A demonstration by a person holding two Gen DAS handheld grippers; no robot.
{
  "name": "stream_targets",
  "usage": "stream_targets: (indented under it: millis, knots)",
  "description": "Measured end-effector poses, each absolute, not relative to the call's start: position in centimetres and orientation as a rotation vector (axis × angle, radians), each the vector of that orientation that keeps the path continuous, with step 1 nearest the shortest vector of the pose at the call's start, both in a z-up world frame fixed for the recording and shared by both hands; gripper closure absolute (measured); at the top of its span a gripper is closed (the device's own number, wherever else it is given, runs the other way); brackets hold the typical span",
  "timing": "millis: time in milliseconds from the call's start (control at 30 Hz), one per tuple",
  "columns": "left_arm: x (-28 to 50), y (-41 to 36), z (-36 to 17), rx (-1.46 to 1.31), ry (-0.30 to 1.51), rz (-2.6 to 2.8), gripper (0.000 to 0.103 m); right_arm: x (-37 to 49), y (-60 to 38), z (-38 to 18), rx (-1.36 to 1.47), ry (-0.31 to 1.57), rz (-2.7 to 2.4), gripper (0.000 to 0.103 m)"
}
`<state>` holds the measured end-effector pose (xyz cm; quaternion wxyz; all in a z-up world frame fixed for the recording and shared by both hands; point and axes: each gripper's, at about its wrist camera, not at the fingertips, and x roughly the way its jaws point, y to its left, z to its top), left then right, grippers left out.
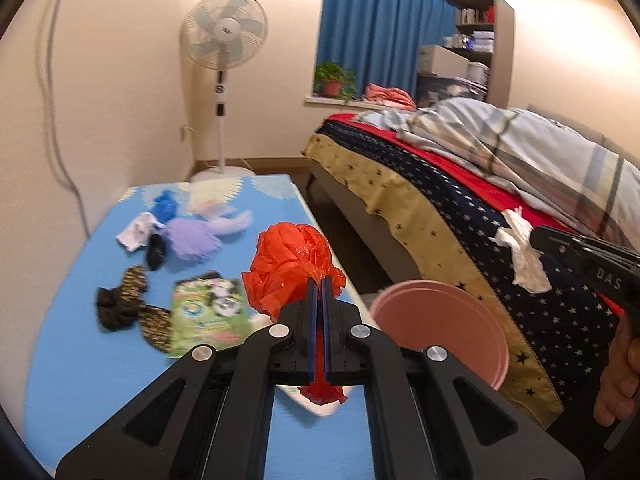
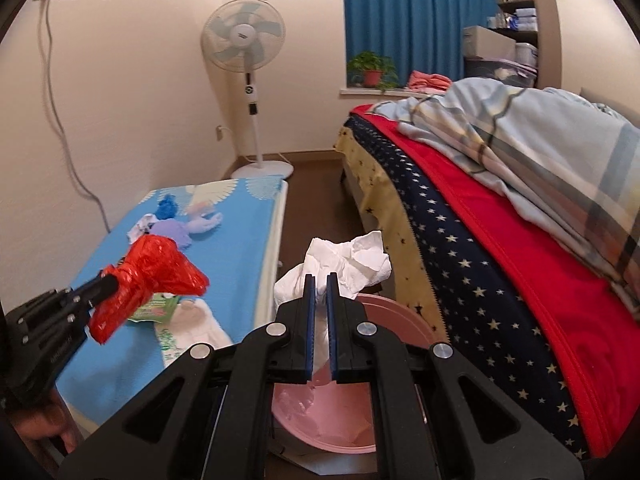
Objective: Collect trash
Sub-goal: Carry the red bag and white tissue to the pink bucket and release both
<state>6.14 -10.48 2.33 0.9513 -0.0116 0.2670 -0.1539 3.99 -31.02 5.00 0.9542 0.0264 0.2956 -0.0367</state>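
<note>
While both clamp trash, left hand-held gripper pinching red bag over table, right hand-held gripper pinching white tissue above pink bin, bed beside

A white pedestal fan is standing in the corner, beside blue curtains. A potted plant is sitting on the windowsill. A plaid quilt is lying rumpled over the bed's starry cover. Shelves are holding boxes and books behind it.
</note>
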Motion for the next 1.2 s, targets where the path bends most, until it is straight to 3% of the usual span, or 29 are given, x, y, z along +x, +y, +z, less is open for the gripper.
stream_targets:
  millis: [600, 1200]
  knots:
    - [7.6, -18.7, -1.8, 0.029, 0.611, -0.495, 0.101, 6.2, -34.1, 0.9, 0.125, 0.688, -0.218, 0.097]
    - [9.4, -21.2, -4.6, 0.025, 0.689, -0.534, 0.101, 6.7, -35.8, -0.5, 0.143, 0.720, -0.289, 0.095]
